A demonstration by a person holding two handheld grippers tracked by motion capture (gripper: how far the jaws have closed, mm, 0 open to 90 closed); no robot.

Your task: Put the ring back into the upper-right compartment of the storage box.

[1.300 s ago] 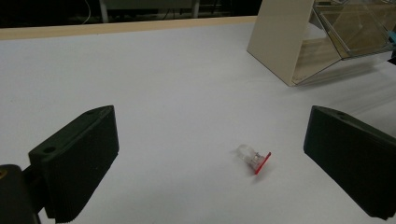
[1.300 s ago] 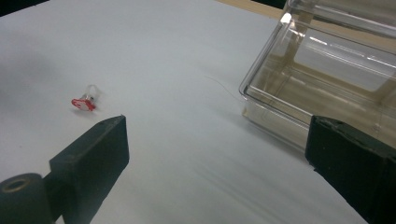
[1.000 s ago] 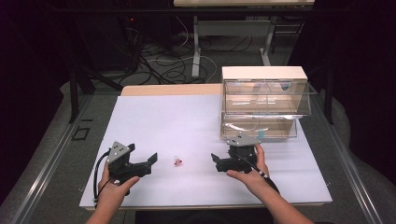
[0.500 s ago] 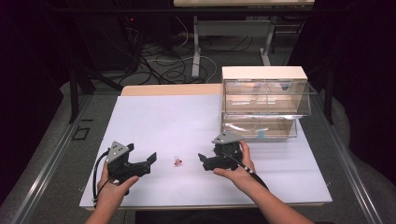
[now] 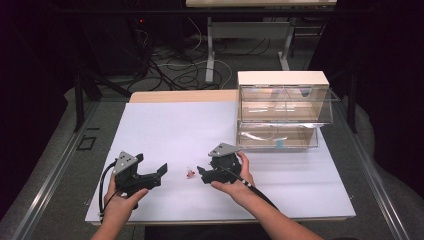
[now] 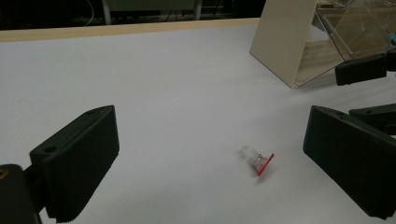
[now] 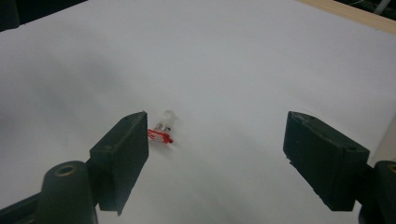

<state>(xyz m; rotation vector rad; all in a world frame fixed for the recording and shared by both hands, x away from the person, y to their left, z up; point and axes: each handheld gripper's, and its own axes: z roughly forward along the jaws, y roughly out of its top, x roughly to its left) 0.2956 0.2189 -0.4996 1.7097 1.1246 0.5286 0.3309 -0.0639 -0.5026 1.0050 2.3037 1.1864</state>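
Observation:
A tiny clear bulb with a red base lies on the white table sheet between my two grippers. My left gripper rests at the front left, pointing right, jaws open and empty. In the left gripper view the bulb lies on its side ahead, toward the right jaw of the left gripper. My right gripper points left at the bulb. Its jaws have just been closing but stand open. In the right gripper view the bulb sits just past the left jaw's tip of the right gripper, not between the pads.
A clear plastic drawer cabinet with a white top stands at the back right; a small blue piece shows in its lower drawer. Its white side rises in the left gripper view. A wooden strip edges the far side.
The right hand and its gripper have moved left from in front of the cabinet to just right of the bulb, jaws narrower. The left gripper has stayed put.

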